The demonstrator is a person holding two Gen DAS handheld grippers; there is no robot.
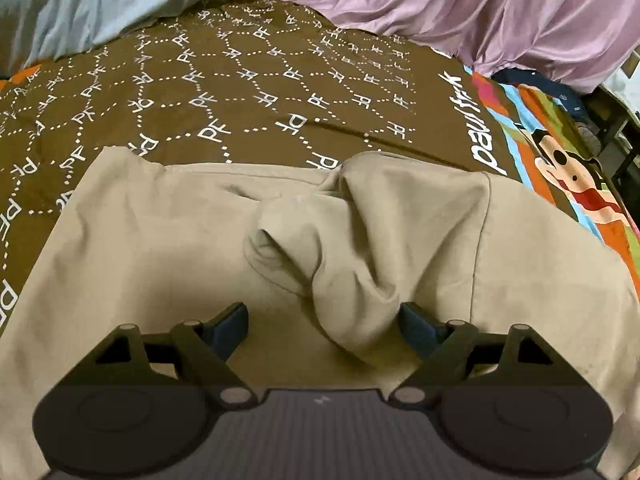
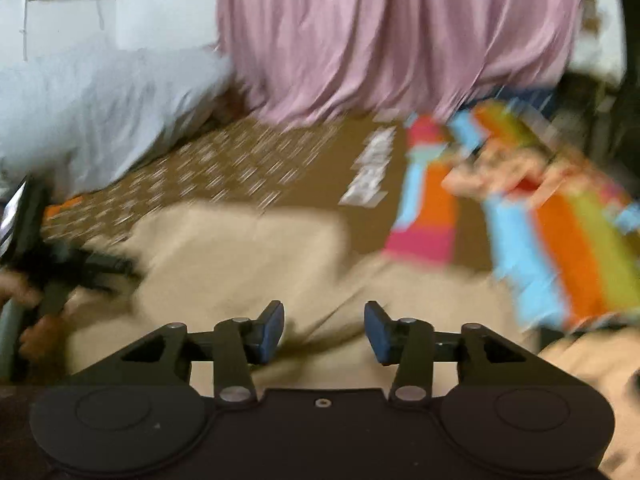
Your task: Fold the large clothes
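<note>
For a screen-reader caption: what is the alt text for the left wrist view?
The open left gripper hovers over a rumpled beige garment, a raised fold between its fingers. The garment lies on a brown patterned bedspread.

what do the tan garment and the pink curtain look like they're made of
Tan garment: likely matte woven cotton, heavy; it holds thick soft folds with no shine. Pink curtain: probably thin satin-like synthetic; fine pleats show a faint sheen.
</note>
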